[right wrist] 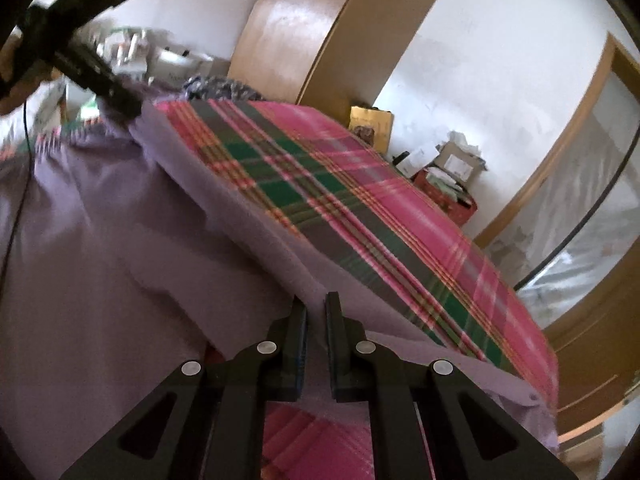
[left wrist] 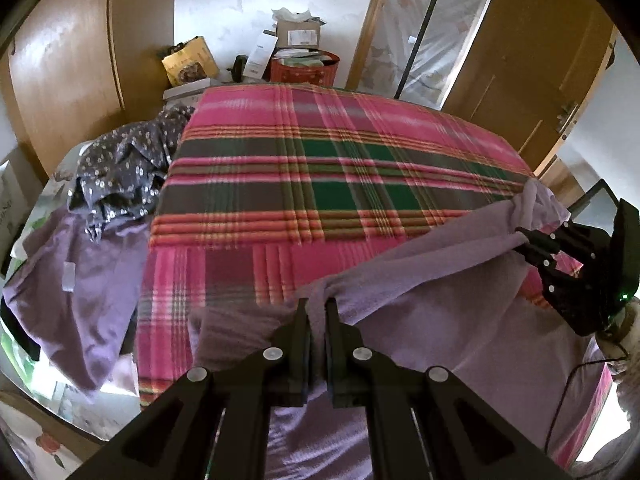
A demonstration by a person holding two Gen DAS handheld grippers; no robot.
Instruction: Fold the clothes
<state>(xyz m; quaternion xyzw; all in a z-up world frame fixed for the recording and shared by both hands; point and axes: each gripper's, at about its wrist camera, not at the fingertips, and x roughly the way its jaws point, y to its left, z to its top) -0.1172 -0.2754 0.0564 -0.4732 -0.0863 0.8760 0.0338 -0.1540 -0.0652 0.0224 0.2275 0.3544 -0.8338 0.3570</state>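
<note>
- The plaid blanket (left wrist: pixel 344 168) is the biggest thing. It covers the bed and spreads out ahead of both grippers, past the cloth they hold.
- The light purple garment (left wrist: pixel 440 280) is the thing to fold. It is stretched between the two grippers, and the rest hangs and lies under them on the near side of the bed.
- It looks soft, thin and light. I think it will sag and bunch up, so it is best held by the edge or the corners, one in each gripper, and kept pulled flat.
- The left gripper (left wrist: pixel 318 312) has its jaws pressed together, pinching a bunched bit of the purple edge right at its tips.
- The right gripper (right wrist: pixel 316 308) is also pinching the purple edge. From the left wrist camera it sits far off to the right.
- Another purple garment (left wrist: pixel 76 292) lies to the left of the left gripper, off the blanket's side.
- A dark flowery garment (left wrist: pixel 124 168) is heaped ahead and left of the left gripper. Both are well apart from the fold.
- Boxes and a red basket (left wrist: pixel 304 70) stand far ahead by the wall. They are not in the way.
</note>
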